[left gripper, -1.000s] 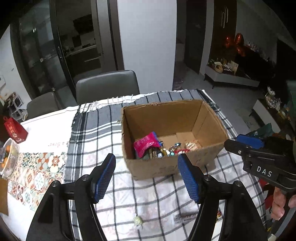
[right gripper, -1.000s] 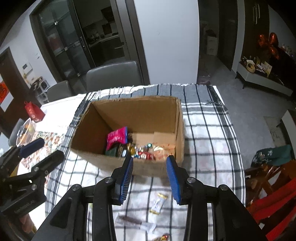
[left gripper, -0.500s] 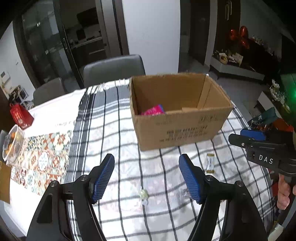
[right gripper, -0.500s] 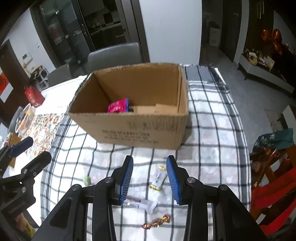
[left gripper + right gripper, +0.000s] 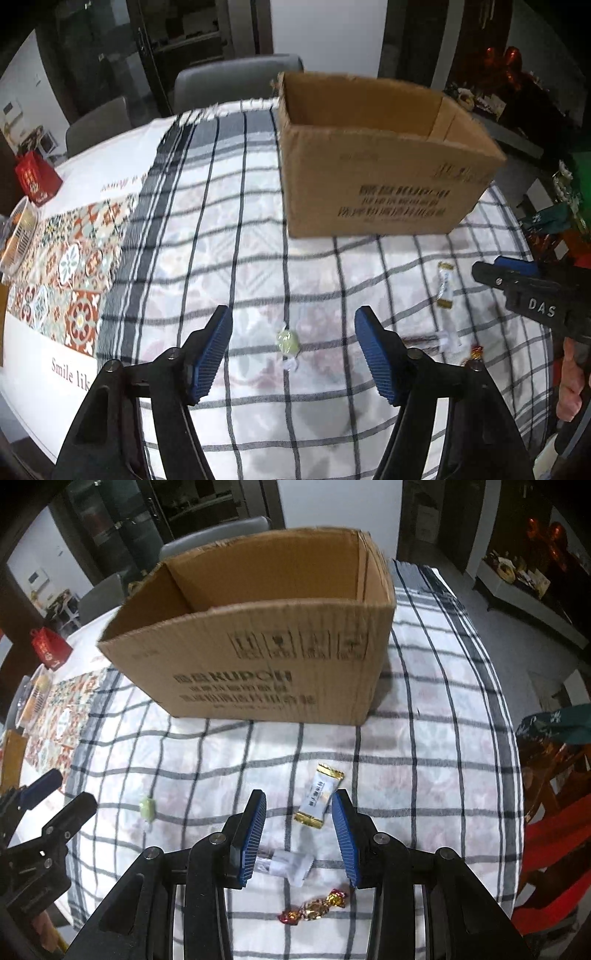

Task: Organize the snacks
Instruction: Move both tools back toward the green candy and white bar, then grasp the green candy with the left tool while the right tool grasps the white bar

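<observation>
A brown cardboard box (image 5: 373, 177) (image 5: 258, 664) stands on the checked tablecloth (image 5: 240, 229); its inside is hidden from here. My left gripper (image 5: 293, 350) is open, low over a small green wrapped candy (image 5: 288, 341) (image 5: 147, 806) that lies between its fingers. My right gripper (image 5: 299, 836) is open, with a white-and-gold sachet (image 5: 318, 797) (image 5: 445, 284) between its fingertips. A white stick wrapper (image 5: 286, 864) and a gold-red twisted candy (image 5: 314, 908) lie under the right gripper. The right gripper also shows in the left wrist view (image 5: 517, 273).
A patterned table runner (image 5: 66, 258), a red packet (image 5: 35, 177) and a glass bowl (image 5: 16, 240) sit at the left. Grey chairs (image 5: 236, 85) stand behind the table. A red chair (image 5: 554, 834) stands off the table's right edge.
Both grippers have dropped lower and drawn back from the box toward the loose snacks. The box's contents went out of sight. Both grippers stayed open.
</observation>
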### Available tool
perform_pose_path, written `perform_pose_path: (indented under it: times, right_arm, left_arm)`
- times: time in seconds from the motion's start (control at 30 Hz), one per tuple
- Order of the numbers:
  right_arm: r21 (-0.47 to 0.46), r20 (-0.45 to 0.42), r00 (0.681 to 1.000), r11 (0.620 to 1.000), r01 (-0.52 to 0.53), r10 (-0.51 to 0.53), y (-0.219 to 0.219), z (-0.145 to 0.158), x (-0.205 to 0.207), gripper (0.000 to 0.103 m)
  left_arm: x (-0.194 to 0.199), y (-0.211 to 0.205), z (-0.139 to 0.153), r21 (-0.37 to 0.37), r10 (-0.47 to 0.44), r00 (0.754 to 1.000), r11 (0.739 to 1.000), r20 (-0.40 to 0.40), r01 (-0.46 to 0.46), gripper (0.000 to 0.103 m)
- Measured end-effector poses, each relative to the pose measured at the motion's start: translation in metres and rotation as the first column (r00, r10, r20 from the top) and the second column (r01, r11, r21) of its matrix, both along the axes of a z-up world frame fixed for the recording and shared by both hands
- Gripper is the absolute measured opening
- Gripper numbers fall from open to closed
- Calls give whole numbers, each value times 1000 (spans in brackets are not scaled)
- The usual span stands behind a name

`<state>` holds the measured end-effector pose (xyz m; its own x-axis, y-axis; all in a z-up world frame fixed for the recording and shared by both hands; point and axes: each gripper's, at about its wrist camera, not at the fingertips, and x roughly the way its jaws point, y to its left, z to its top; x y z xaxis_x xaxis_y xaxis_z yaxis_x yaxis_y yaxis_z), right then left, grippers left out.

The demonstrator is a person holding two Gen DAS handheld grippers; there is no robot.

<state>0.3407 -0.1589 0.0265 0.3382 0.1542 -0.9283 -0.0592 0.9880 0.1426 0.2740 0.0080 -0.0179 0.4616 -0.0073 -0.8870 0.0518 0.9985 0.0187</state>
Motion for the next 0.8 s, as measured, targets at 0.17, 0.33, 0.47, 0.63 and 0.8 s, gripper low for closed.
perform_pose_path:
  times: [0.17, 0.33, 0.47, 0.63, 0.8]
  right_arm:
    - [-29, -34, 999, 1000, 2, -3, 1, -19, 2, 38]
    - [-42, -63, 998, 999, 15, -17, 0, -33, 6, 38]
    - [-42, -61, 998, 999, 24, -27, 1, -37, 9, 38]
    - [-32, -73, 996, 999, 38, -41, 2, -46, 13, 32]
    - [-27, -85, 995, 999, 44, -46, 0, -55, 14, 32]
  left_arm:
    - [4, 3, -23, -2, 12, 998, 1000, -65, -12, 58]
    - [11, 6, -41, -26, 17, 992, 999, -125, -20, 51]
    - [14, 6, -53, -24, 22, 989, 999, -145, -25, 43]
    - [15, 7, -67, -47, 35, 983, 998, -180, -44, 35]
    - [18, 8, -79, -51, 45, 978, 997, -203, -57, 34]
